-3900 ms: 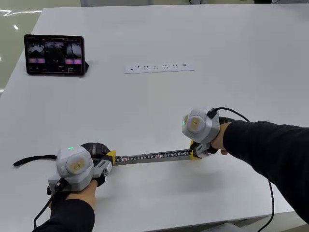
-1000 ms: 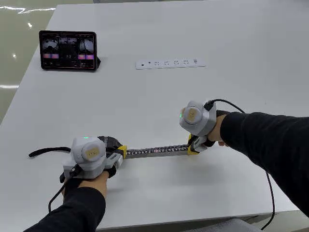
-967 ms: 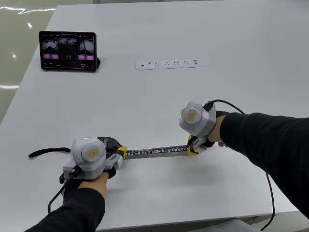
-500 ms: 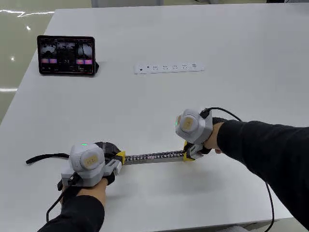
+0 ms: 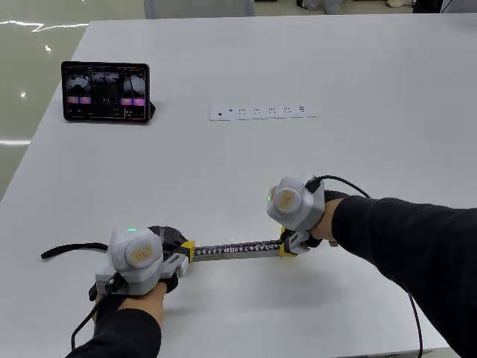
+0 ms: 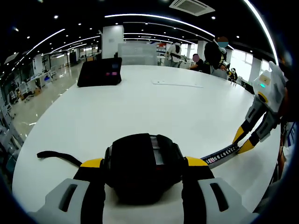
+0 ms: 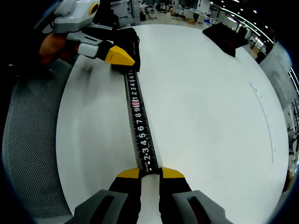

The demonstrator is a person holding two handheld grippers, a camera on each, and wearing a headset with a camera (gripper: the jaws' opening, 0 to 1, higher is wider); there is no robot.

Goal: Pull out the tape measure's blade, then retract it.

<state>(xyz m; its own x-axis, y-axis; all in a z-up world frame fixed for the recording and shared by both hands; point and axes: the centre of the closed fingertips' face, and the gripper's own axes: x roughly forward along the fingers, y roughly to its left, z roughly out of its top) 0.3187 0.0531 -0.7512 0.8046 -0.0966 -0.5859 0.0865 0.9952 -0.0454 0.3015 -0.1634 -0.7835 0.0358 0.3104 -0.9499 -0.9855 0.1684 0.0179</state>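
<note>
Tape measure sat close to the near edge of the desk [image 5: 223, 171], toward the near-left corner. Left gripper [image 5: 182, 251] was clamped around the black case [image 5: 167, 234], a jaw on each flank, pinning it to the desktop. Right gripper [image 5: 287, 247] was pinched tight on the tip of the blade [image 5: 235, 249], further right along the same near edge. Blade was out a short stretch, flat on the desk, straight between the two grippers. Strap [image 5: 67, 249] trailed off the case toward the left edge.

Step, as judged: blade mid-travel, extended but not far. One still can't say whether it was the pull or the retract. For a pull, the right gripper needs to draw away in line with the blade while the left holds the case down. For a retract, the right should walk the tip back to the case mouth under control. Letting go risks the blade snapping in.

Right gripper view gave readable numerals on the blade and the tip caught between its own jaws; in the head view these were too small. Left gripper view showed the case seated between its jaws, with the right gripper off to the side. Head view gave the layout: tablet [image 5: 106, 91] toward the far-left corner, power strip [image 5: 257, 112] mid-desk toward the far edge.
</note>
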